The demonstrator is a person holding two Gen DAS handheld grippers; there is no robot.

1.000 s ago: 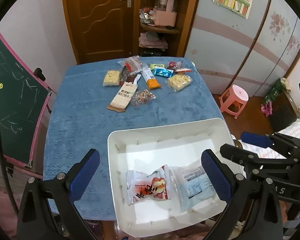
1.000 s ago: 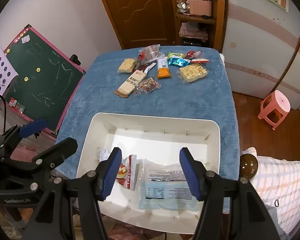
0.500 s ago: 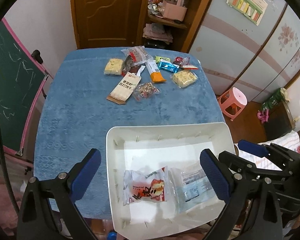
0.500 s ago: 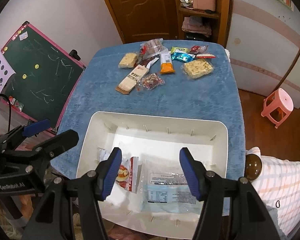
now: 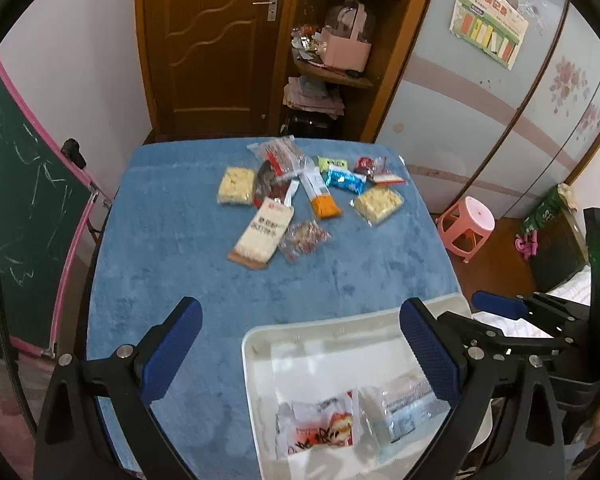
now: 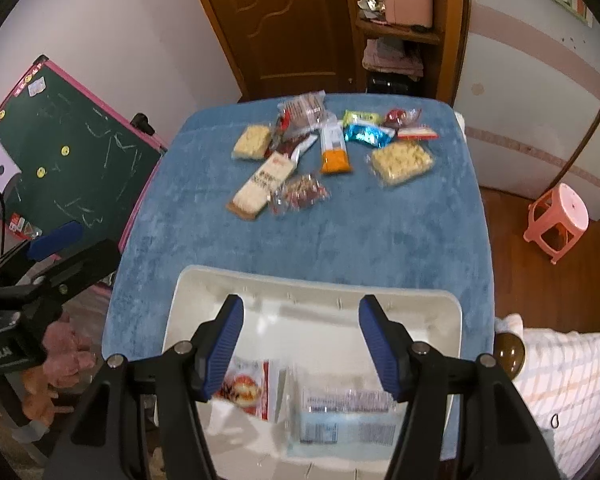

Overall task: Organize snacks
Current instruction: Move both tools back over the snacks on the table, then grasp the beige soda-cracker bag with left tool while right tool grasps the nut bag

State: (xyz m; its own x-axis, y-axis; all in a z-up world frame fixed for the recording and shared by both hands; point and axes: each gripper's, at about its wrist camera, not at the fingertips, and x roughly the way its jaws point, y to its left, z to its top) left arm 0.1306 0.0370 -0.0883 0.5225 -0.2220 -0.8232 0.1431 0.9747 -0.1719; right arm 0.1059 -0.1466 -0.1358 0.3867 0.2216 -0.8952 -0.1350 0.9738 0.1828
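A bin (image 6: 440, 304) is sitting at the near edge of the surface (image 6: 380, 232), in the lower middle of the right wrist frame. Two packets are lying inside it, side by side: one (image 6: 248, 388) at left, one (image 6: 340, 420) at right. A cluster of snacks (image 6: 324, 152) is lying in the upper middle, well apart from the bin.

I see a plush, matt blue cloth (image 6: 380, 232) under glossy plastic snack wrappers (image 6: 364, 136). My white bin (image 6: 440, 312) looks like smooth plastic.
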